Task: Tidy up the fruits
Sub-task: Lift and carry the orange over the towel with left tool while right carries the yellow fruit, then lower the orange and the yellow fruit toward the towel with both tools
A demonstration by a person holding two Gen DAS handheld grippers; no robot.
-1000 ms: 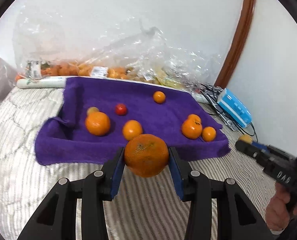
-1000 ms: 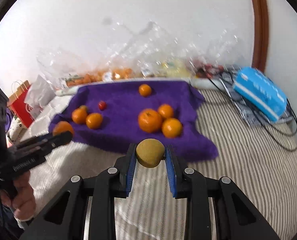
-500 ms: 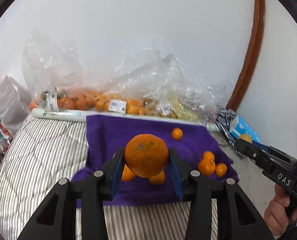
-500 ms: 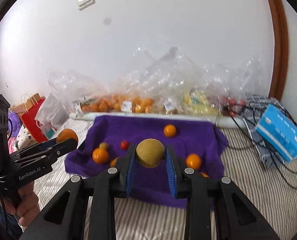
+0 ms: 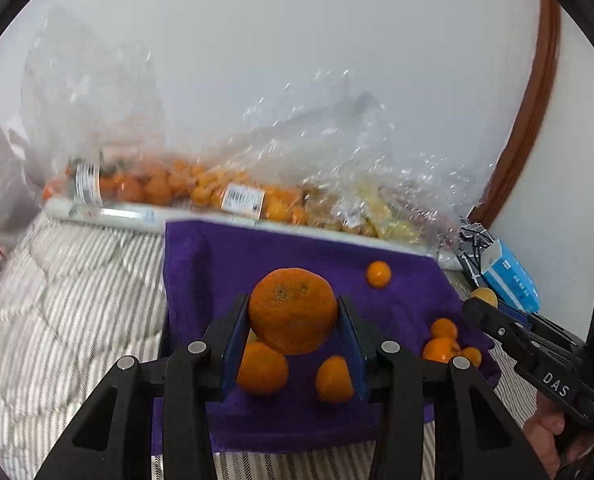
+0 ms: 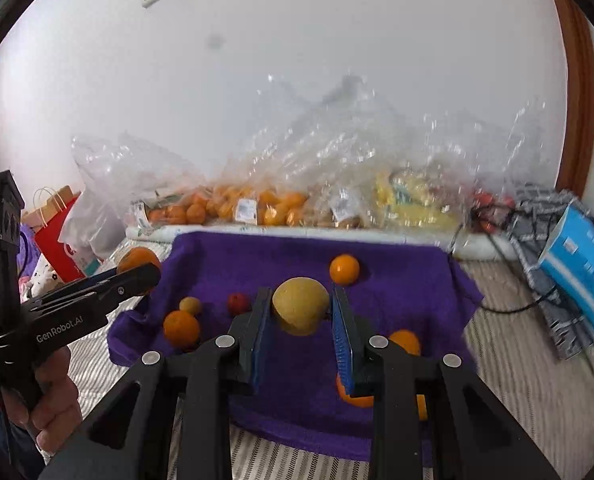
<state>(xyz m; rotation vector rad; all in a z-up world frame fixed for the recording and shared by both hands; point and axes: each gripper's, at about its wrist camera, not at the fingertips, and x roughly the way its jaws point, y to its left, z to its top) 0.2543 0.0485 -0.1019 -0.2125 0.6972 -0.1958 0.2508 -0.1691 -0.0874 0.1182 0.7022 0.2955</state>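
Fruits mid-sort: left gripper (image 5: 293, 322) clamps a large round dimpled orange mandarin (image 5: 293, 310) above the purple terry towel (image 5: 257, 256) on the striped bed; right gripper (image 6: 300, 320) clamps a yellow-green round fruit (image 6: 300, 311). Next, probably: carry each to its group, lower, release. Legible: "GenRobot.AI", "DAS".

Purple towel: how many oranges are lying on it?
6 in the left wrist view: one orange at the back, two oranges in front, three oranges bunched by the right edge of the purple towel. More may hide behind the held orange.
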